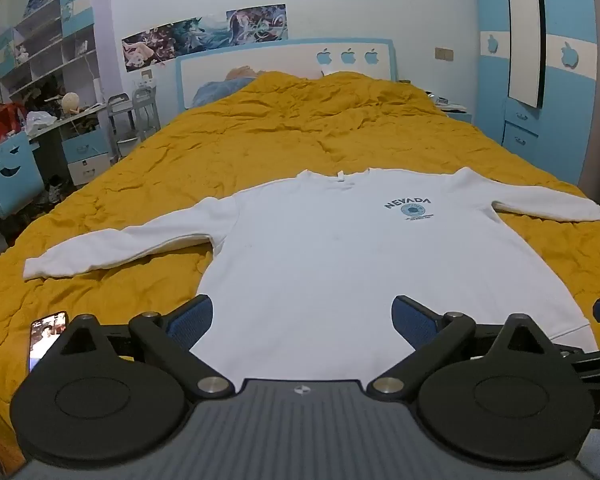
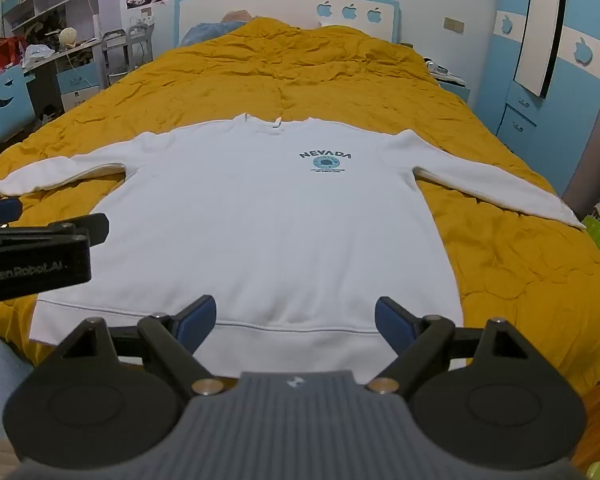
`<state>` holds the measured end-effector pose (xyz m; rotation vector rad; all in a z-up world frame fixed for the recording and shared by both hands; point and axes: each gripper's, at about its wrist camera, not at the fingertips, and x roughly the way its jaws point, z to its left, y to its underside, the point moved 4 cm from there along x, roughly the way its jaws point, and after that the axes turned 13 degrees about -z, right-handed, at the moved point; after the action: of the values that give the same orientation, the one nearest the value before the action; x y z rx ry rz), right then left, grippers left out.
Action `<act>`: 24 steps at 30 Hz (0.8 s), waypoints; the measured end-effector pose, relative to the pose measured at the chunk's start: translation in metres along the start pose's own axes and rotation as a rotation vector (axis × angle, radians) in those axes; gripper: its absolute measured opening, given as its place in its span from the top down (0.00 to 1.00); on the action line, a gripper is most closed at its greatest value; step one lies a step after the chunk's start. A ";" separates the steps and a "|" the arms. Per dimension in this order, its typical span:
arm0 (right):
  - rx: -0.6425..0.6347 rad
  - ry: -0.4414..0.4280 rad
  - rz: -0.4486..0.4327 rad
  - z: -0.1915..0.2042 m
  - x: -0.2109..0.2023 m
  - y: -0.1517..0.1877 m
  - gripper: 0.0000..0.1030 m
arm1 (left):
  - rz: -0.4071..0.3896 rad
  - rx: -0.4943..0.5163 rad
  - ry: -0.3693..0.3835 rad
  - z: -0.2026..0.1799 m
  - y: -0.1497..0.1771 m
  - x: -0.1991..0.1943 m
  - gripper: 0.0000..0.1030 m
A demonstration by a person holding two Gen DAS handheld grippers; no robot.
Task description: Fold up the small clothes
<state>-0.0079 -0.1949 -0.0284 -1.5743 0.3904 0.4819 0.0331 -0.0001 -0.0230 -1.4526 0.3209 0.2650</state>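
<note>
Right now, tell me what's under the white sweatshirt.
The white sweatshirt lies flat on the yellow quilt. Anything between them is covered, so I can't tell.

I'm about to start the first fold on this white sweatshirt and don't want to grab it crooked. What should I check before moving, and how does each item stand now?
1. Sweatshirt lies flat, front up, NEVADA print showing: ok.
2. Both sleeves spread out to the sides, not tucked under the body: ok.
3. Left gripper open and empty, above the hem: ok.
4. Right gripper open and empty, above the hem band: ok.
5. Phone lies on the yellow bedspread left of the hem, apart from the cloth: ok, but mind it.
6. Back layer smooth underneath: cannot tell.
</note>
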 end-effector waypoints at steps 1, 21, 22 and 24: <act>-0.002 0.002 -0.001 0.000 0.000 0.000 0.20 | 0.000 -0.001 0.000 0.000 0.000 0.000 0.00; 0.006 -0.001 -0.010 -0.001 0.000 0.000 0.20 | 0.017 -0.023 0.020 0.002 0.006 0.004 0.00; 0.006 -0.001 -0.010 -0.001 0.000 -0.001 0.20 | 0.017 -0.023 0.019 0.003 0.006 0.004 0.00; 0.006 -0.001 -0.010 -0.001 0.000 -0.001 0.20 | 0.018 -0.022 0.018 0.002 0.007 0.004 0.00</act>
<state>-0.0075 -0.1957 -0.0279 -1.5694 0.3833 0.4736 0.0340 0.0025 -0.0304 -1.4750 0.3472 0.2707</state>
